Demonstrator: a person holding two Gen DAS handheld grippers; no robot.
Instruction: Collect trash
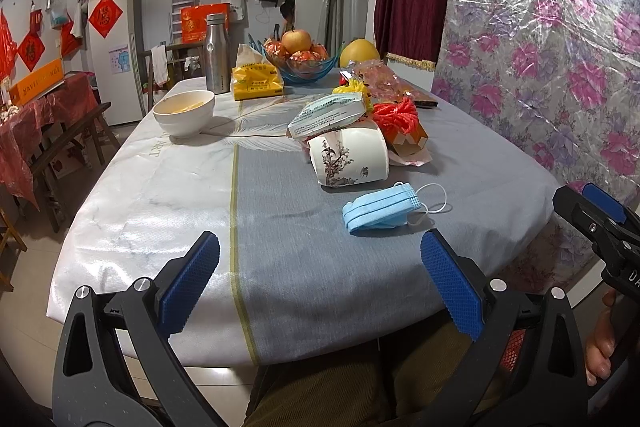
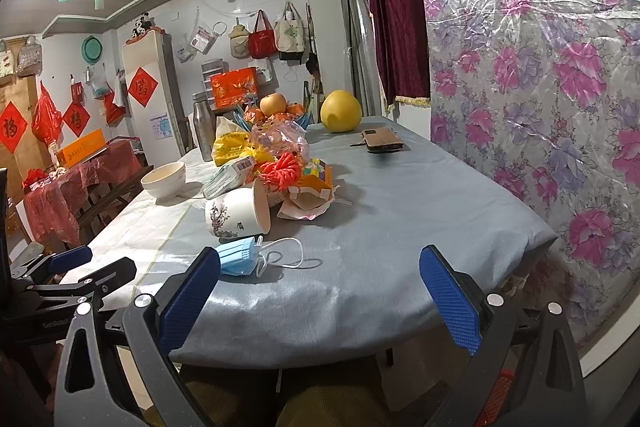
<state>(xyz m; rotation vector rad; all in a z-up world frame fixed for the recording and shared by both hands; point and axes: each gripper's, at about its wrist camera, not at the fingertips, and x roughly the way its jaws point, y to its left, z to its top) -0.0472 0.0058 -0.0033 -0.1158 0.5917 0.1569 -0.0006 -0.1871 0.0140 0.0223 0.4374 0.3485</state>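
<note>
A: Both grippers, left gripper (image 1: 320, 281) and right gripper (image 2: 320, 287), spread wide, holding nothing, near the table edge.
B: Trash?
A: Crumpled blue paper face mask (image 1: 382, 209) nearest, right of centre; untouched. Next probably reach, pinch it.

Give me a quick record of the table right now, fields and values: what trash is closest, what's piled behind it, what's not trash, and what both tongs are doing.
nearest trash: blue face mask, flat near the table's front edge
behind it: paper cup on its side, mouth facing right
pile: mask packet, red string, orange carton
not trash: white bowl, steel flask, fruit bowl, pomelo, phone
surface: tablecloth
left tongs: open, empty, short of the mask
right tongs: open, empty
</note>
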